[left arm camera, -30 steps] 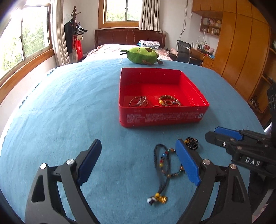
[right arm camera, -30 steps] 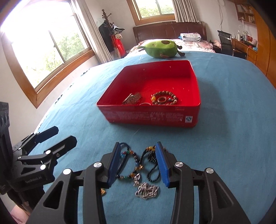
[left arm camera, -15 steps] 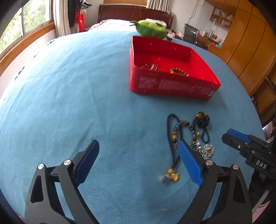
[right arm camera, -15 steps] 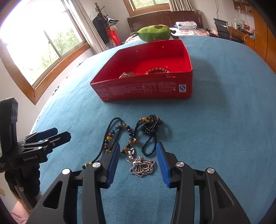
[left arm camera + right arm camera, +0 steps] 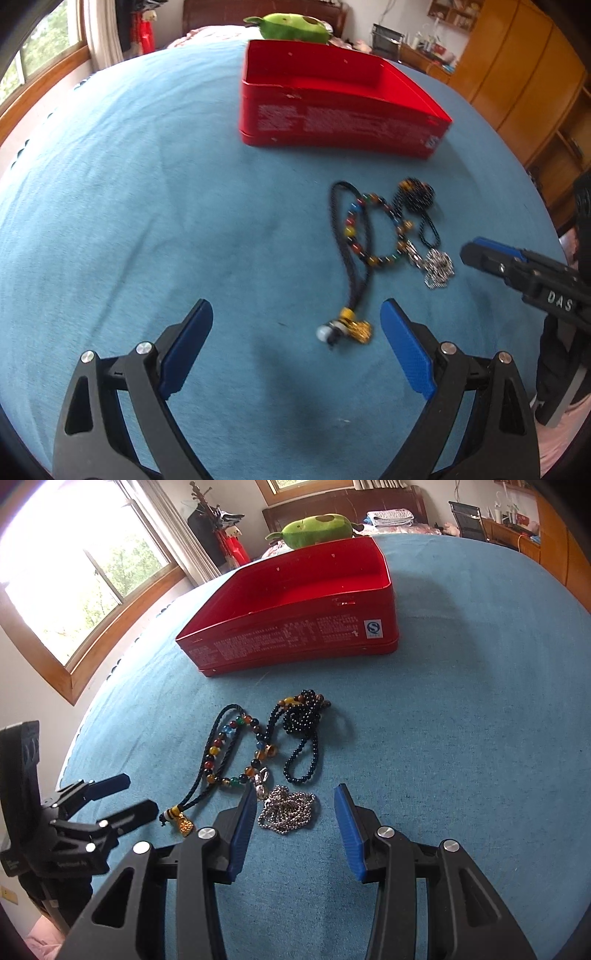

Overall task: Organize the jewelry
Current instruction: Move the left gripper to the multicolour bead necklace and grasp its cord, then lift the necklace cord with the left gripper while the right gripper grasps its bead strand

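Now your right gripper [image 5: 295,816], jaws wide, has the silver chain [image 5: 287,811] heaped at twelve o'clock between its tips; your left gripper [image 5: 295,332], also spread, sits farther off, red tin [image 5: 295,627] waiting beyond on the blue table [image 5: 461,738].

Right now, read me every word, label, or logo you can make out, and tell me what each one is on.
"DAS": on the right gripper body, seen from the left wrist view.
"QS" style blue logo: on the front wall of the red tin, near its right end.
Rows of fine white print along the tin's front wall: too small to read.
Pale lettering on the left gripper body: too blurred to read.
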Tool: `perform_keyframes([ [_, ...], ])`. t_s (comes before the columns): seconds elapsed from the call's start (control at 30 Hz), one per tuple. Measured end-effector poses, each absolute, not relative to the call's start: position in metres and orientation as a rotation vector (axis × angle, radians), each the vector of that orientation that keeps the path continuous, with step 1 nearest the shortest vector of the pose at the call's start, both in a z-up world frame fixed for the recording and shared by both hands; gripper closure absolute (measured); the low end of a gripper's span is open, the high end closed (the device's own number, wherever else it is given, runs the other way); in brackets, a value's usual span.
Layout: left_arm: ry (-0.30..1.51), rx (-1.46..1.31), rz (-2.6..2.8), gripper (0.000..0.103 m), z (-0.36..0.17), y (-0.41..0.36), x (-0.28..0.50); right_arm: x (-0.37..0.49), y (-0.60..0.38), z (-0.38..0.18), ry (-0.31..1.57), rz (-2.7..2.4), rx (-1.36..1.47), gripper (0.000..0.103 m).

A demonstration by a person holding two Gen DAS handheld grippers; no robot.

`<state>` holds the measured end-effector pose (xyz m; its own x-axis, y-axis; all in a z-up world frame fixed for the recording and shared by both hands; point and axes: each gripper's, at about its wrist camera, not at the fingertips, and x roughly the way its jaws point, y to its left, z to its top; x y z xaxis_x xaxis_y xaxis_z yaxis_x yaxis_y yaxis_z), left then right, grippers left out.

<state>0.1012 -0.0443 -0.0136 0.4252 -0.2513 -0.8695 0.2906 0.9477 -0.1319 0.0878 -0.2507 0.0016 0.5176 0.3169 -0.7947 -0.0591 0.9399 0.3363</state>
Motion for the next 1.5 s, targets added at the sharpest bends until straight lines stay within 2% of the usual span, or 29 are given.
perform_keyframes([
  [0.1, 1.085, 0.053, -0.352, 0.014, -0.017, -0.052, 0.096, 0.086, -0.252, 0.001, 1.004, 0.23, 0.288, 0.059],
  [0.23, 1.119, 0.063, -0.378, 0.028, -0.023, -0.062, 0.096, 0.083, -0.255, 0.001, 1.004, 0.235, 0.296, 0.059],
  [0.37, 1.145, 0.079, -0.377, 0.035, -0.033, -0.071, 0.099, 0.081, -0.257, 0.001, 1.002, 0.239, 0.302, 0.059],
  [0.43, 1.131, 0.107, -0.381, 0.047, -0.033, -0.075, 0.097, 0.079, -0.259, 0.002, 0.999, 0.238, 0.303, 0.058],
  [0.47, 1.128, 0.114, -0.388, 0.049, -0.033, -0.077, 0.097, 0.079, -0.259, 0.002, 0.998, 0.237, 0.304, 0.058],
  [0.53, 1.123, 0.118, -0.393, 0.063, -0.034, -0.078, 0.097, 0.078, -0.26, 0.003, 0.996, 0.235, 0.306, 0.058],
  [0.67, 1.114, 0.119, -0.405, 0.074, -0.034, -0.08, 0.097, 0.079, -0.259, 0.002, 0.996, 0.241, 0.311, 0.058],
  [0.73, 1.106, 0.105, -0.421, 0.088, -0.033, -0.078, 0.096, 0.08, -0.257, 0.002, 0.997, 0.247, 0.31, 0.058],
  [0.8, 1.107, 0.088, -0.433, 0.092, -0.032, -0.074, 0.096, 0.081, -0.255, 0.003, 0.997, 0.254, 0.309, 0.058],
  [1.33, 0.999, -0.042, -0.332, 0.094, 0.006, -0.001, 0.104, 0.126, -0.213, 0.007, 1.023, 0.348, 0.286, 0.058],
  [1.5, 1.011, -0.075, -0.306, 0.094, 0.0, 0.013, 0.119, 0.142, -0.2, -0.002, 1.056, 0.362, 0.281, 0.06],
])
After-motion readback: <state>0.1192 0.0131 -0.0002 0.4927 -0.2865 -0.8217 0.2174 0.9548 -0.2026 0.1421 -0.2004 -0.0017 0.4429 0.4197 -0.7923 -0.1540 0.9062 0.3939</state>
